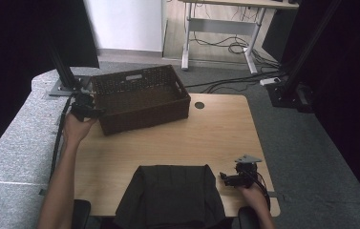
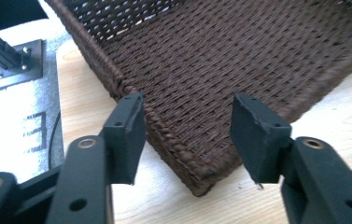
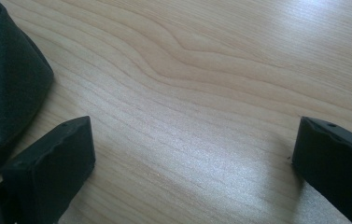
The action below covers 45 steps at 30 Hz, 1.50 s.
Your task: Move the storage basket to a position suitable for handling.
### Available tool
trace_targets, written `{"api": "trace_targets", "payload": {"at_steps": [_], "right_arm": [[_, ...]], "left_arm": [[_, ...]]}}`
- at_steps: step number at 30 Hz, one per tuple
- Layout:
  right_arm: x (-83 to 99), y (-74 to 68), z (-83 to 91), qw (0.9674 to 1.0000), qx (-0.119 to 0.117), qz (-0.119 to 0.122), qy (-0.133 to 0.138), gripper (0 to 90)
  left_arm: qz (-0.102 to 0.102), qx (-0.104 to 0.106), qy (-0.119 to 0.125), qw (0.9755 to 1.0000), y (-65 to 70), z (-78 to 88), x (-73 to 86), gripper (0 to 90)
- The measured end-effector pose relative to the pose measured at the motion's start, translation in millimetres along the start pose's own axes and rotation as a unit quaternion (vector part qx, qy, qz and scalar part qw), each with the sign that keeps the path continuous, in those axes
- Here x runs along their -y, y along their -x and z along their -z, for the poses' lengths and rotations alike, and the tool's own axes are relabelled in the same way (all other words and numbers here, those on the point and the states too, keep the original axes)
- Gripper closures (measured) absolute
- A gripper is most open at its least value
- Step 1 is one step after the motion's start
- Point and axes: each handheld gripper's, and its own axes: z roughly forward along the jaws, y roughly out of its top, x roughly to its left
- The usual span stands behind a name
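From above, we are holding the left gripper (image 1: 86,110) at the basket's (image 1: 142,98) near left corner, likely to grip and drag it, while the right gripper (image 1: 237,179) is waiting beside the dark cloth (image 1: 170,195). Along the left gripper's jaws, we are straddling that corner (image 2: 197,182), pads apart, not pressing. Along the right gripper's jaws, we are standing wide over bare table (image 3: 201,84).

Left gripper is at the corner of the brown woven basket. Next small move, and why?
Probably ease the left gripper forward and close on the near corner rim of the dark brown woven basket. In the left gripper view that rim sits between the jaws, but the pads stand clear of it, so nothing is gripped yet. The right gripper rests open over bare light wooden table.
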Motion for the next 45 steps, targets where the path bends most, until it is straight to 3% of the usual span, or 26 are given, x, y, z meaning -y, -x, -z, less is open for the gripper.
{"api": "trace_targets", "payload": {"at_steps": [4,8,9,15,19,24,34,45], "right_arm": [[0.0,0.0,0.0,1.0,0.0,0.0,0.0,0.0],[0.0,0.0,0.0,1.0,0.0,0.0,0.0,0.0],[0.0,0.0,0.0,1.0,0.0,0.0,0.0,0.0],[0.0,0.0,0.0,1.0,0.0,0.0,0.0,0.0],[0.0,0.0,0.0,1.0,0.0,0.0,0.0,0.0],[0.0,0.0,0.0,1.0,0.0,0.0,0.0,0.0],[0.0,0.0,0.0,1.0,0.0,0.0,0.0,0.0],[0.0,0.0,0.0,1.0,0.0,0.0,0.0,0.0]], "left_arm": [[0.006,-0.009,-0.01,0.9999,-1.1,-10.7,4.3,49.0],[0.014,-0.027,-0.013,0.9994,-1.9,-16.2,7.2,58.0],[0.012,-0.029,-0.011,0.9994,-2.0,-15.8,8.1,62.6],[0.001,-0.043,-0.009,0.999,1.2,-14.3,6.6,70.9],[-0.001,-0.041,-0.003,0.9992,3.3,-14.9,7.6,71.4],[0.002,-0.024,0.0,0.9997,4.4,-14.6,8.1,71.3],[-0.009,0.014,0.012,0.9998,13.7,-16.9,7.5,71.2],[-0.042,0.064,0.019,0.9968,38.2,-19.9,3.4,71.1]]}}
